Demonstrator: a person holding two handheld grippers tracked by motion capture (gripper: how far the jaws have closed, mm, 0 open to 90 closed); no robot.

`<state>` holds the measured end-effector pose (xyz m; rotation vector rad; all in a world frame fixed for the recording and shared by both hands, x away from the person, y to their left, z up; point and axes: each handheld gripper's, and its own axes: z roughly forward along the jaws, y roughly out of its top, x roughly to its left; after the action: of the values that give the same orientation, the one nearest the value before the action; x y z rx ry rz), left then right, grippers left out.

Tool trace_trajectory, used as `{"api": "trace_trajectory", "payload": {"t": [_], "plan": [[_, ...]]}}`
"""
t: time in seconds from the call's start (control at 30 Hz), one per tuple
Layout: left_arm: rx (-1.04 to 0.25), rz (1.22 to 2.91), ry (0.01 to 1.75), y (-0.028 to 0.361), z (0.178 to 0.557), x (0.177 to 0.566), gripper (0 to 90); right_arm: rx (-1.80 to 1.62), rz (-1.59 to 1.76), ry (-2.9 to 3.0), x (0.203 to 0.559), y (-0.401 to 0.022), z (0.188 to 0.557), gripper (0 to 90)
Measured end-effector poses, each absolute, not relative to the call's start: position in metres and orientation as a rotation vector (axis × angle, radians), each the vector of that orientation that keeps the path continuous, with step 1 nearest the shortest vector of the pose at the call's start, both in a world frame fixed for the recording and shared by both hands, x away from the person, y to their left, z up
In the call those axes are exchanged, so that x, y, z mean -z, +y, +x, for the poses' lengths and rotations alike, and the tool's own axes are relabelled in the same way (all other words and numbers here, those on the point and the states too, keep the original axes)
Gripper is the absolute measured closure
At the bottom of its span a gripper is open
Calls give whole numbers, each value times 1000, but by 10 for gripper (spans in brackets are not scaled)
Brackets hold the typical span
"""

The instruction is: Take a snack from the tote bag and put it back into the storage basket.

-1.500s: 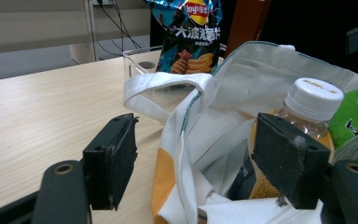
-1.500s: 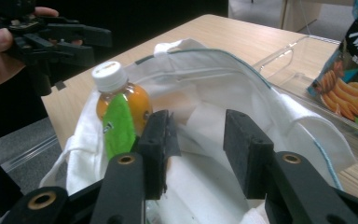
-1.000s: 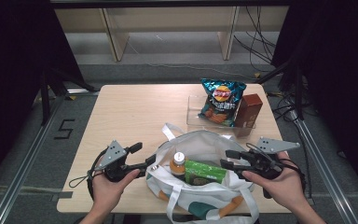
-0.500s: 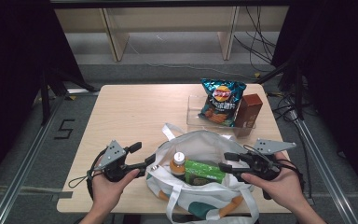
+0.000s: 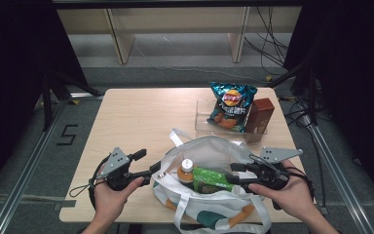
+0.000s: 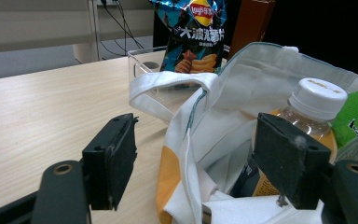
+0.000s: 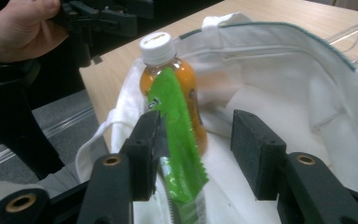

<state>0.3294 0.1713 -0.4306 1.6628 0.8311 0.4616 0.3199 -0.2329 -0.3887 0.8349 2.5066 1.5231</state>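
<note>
Both hands enter from the near edge of the tabletop [image 5: 141, 117], each gripping a tool held roughly level and pointing inward at the white tote bag [image 5: 214, 151] between them.

The left tool [image 5: 155, 169] sits at the bag's left rim. In the left gripper view its jaws stand wide apart, with the bag's rim and a fold of white-and-orange fabric between them; neither pad presses on anything visible.

The right tool [image 5: 234, 174] reaches in from the bag's right side. Its jaws have just been opening slightly and now stand about half open. The green packet [image 7: 179, 140] lies between them, its flat face against the left pad, the right pad clear of it. No firm grip is evident.

The green packet lies inside the bag's mouth. In the high view its long axis runs across the bag, left to right, one end toward the orange drink bottle [image 5: 186, 170], which stands upright in the bag with its white cap up, just beside the packet.

At the far right of the tabletop a clear tray [image 5: 202, 114] holds a chip bag [image 5: 231, 105] and a brown box [image 5: 259, 114], both upright.
</note>
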Motion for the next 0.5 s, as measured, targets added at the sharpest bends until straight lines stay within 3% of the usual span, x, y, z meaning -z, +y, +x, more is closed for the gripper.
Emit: {"api": "trace_trajectory", "payload": {"t": [0.3,0.5], "plan": [[-456,1667,822,168,330,431,291,-1472,807,2581,396,-231,318,593],[-459,1675,839,169,329,431,292,-1453,812,2592,399,-230,317,687]]}}
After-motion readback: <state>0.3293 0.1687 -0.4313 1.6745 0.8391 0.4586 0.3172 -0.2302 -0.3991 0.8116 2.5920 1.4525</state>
